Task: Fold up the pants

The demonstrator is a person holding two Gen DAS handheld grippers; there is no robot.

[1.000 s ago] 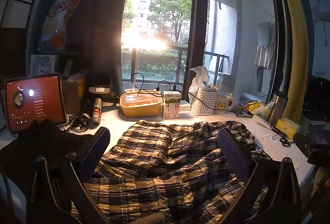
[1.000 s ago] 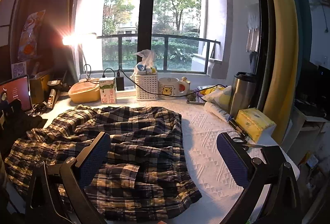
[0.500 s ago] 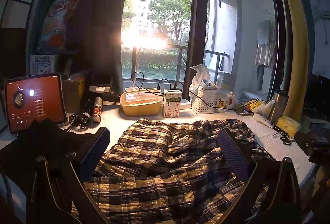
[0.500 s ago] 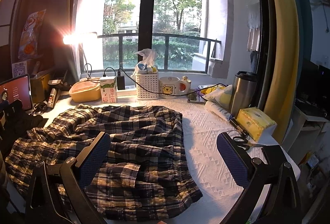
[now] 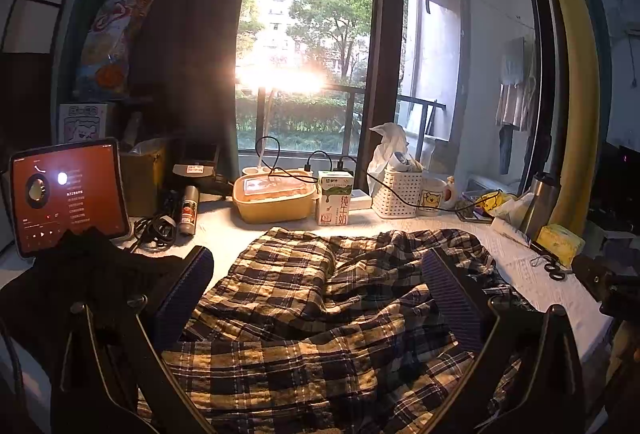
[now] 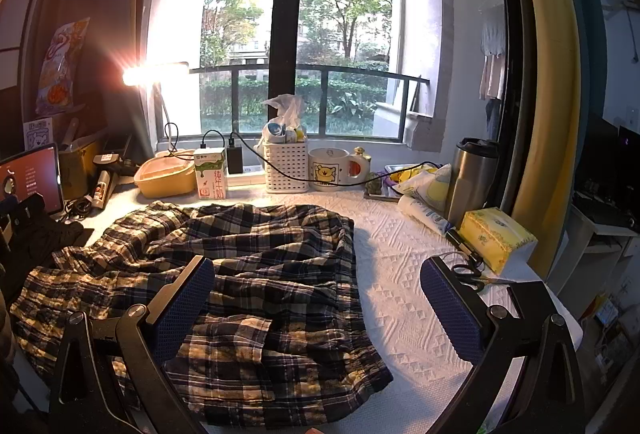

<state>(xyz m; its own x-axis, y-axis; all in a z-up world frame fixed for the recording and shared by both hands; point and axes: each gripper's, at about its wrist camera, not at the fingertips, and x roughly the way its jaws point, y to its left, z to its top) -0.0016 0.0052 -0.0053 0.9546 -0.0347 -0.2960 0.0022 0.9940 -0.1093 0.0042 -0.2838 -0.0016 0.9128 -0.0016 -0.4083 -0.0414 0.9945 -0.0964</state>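
Plaid pants (image 6: 256, 274) in dark blue, yellow and white lie rumpled across a white textured table cover (image 6: 404, 274). A back pocket (image 6: 224, 350) faces up near the front edge. In the left wrist view the pants (image 5: 332, 314) fill the lower middle. My left gripper (image 5: 316, 298) is open and empty, held above the pants. My right gripper (image 6: 316, 302) is open and empty above the right part of the pants, its right finger (image 6: 452, 310) over bare cover.
Along the window side stand a yellow box (image 6: 164, 176), a milk carton (image 6: 211, 172), a white basket (image 6: 286, 166), a mug (image 6: 332, 170) and a steel tumbler (image 6: 472, 178). A tissue pack (image 6: 496, 238) and scissors (image 6: 476, 276) lie right. A tablet (image 5: 68, 194) and dark cloth (image 5: 80, 274) sit left.
Both views have pulled back slightly from the table. The pants and both open grippers look unchanged.
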